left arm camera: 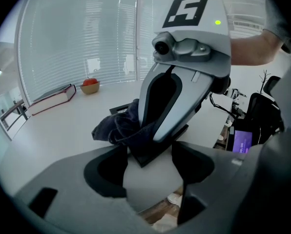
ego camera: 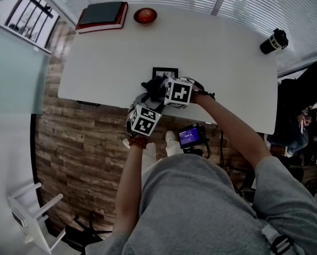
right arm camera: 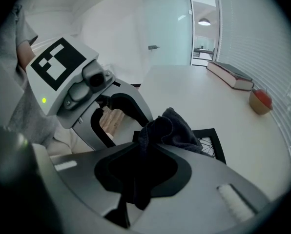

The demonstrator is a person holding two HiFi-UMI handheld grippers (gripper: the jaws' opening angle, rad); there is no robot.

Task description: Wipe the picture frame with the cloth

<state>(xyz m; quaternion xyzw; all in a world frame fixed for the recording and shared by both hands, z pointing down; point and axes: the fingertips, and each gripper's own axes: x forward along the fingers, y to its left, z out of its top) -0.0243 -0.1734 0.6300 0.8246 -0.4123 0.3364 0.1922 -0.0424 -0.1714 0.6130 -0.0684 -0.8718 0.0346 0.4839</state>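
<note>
The frame (ego camera: 165,69) lies flat on the white table (ego camera: 217,62), near the middle of its front edge. In the head view only its far edge and a strip of glass show; the rest is under the cloth (right arm camera: 172,128) and the grippers. The dark cloth sits bunched on the frame's near part. The right gripper view shows one corner of the frame past the cloth, with thin wiry lines behind the glass that are too small to read.

The right gripper (right arm camera: 143,167) has its jaws nearly together, pinching a fold of the cloth; a tail hangs down between them. The left gripper (left arm camera: 150,172) stands just beside it with its jaws spread. A corner of the frame reaches in between their tips, though whether either pad touches it cannot be told. The right gripper's body blocks most of the frame in that view.

At the table's far edge lie a book (ego camera: 102,15) and a bowl (ego camera: 145,16) holding something red, and a black mug (ego camera: 274,41) stands at the far right corner. Below the table's edge a small lit screen (ego camera: 190,137) shows, its text unreadable.
</note>
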